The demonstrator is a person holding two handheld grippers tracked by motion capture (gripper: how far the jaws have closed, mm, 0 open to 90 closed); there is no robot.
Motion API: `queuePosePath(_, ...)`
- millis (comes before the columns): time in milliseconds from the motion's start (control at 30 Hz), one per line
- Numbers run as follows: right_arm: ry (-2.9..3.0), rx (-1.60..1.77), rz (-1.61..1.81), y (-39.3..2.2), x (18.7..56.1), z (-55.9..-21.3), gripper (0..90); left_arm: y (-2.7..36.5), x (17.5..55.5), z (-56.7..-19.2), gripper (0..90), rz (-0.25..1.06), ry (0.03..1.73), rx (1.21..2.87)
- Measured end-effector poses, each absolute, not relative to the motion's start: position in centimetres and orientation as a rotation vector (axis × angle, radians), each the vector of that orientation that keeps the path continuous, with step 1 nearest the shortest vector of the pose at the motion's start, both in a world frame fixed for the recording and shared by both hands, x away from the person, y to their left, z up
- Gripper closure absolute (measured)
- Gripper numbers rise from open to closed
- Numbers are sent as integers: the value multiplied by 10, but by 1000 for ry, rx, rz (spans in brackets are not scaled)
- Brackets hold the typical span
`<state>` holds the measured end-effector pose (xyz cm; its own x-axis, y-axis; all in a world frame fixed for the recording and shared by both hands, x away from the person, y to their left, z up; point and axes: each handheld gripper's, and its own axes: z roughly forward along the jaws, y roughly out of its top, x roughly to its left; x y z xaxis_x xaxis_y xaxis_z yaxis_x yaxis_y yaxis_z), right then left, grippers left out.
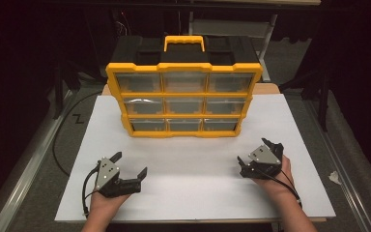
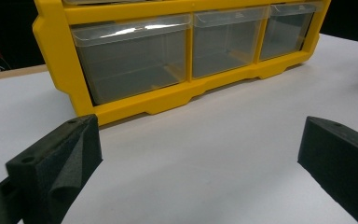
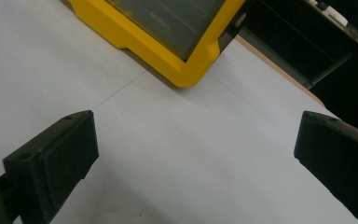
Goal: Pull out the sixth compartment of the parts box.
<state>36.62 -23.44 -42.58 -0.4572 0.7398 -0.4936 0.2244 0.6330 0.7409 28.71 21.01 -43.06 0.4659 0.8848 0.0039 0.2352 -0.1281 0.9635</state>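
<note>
Both hands rest low, left gripper and right gripper spread wide, holding nothing.

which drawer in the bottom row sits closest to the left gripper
The bottom-left drawer of the yellow organizer. It looms largest and nearest in the left gripper view, while the other two recede toward the right.

Drawer organiser: yellow frame with black top and a yellow carry handle, standing upright at the far middle of the white tabletop sheet, its front facing the person. Nine clear plastic drawers in three rows of three, all pushed in and flush with the frame; contents cannot be made out through the clear fronts. In the left gripper view the bottom row of drawers shows close up above the yellow base rail, and in the right gripper view one lower corner of the frame rests on the sheet.
</note>
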Motion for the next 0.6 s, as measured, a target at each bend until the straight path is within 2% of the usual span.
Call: queuePosePath(600, 2002, 440, 488, -211, 352, -425, 10, 210, 286, -430, 2, 765, 977, 1629)
